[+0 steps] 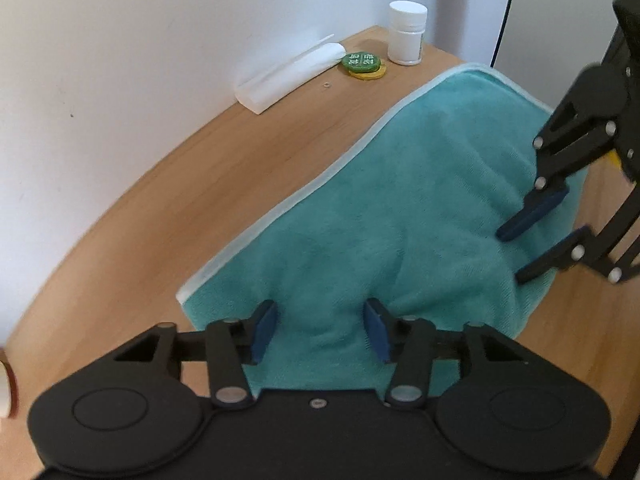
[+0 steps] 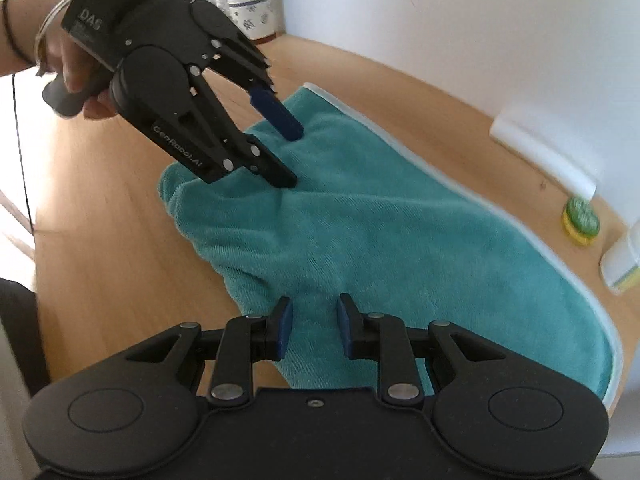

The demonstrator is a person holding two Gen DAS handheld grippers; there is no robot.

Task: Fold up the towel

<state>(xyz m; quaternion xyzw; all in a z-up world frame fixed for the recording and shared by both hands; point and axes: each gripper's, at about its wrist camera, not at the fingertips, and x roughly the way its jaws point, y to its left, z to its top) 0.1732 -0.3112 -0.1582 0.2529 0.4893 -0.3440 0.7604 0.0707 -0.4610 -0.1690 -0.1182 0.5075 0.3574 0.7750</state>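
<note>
Left wrist view: teal terry-cloth towel with a pale piped hem (image 1: 384,216), lying rumpled and apparently already doubled on the light wood-grain worktop (image 1: 168,200), its hemmed long edge running diagonally toward the wall. Left hand-held gripper (image 1: 320,328), black linkage with blue rubber pads, jaws moderately wide, hanging over the near end of the towel with a soft ridge of cloth rising between the pads; no pinch is evident. Right hand-held gripper (image 1: 516,256), seen at the right edge, jaws narrower, tips down at the far fold of the towel; contact cannot be told. Along the wall: a white ribbed-cap plastic bottle (image 1: 407,34), a round green-lidded tin on a yellow disc (image 1: 362,63), a white folded paper sleeve (image 1: 288,76). Right wrist view: the same towel (image 2: 400,240), nap fine and looped, surface creased, rounded folded edge toward the left. Right hand-held gripper (image 2: 314,328), jaws narrow, towel beneath and between the pads, not visibly clamped. Left hand-held gripper (image 2: 296,156), gripped by a person's hand (image 2: 76,76) with wrist bangles, jaws parted, tips at the towel's far end. A patterned white ceramic cup (image 2: 248,0) stands behind. Step judged: both grippers settling on the towel's short ends to take hold for a further fold. Next move likely calls for closing on matching edges, gathering all layers, then lifting evenly so the limp cloth does not slump.
</note>
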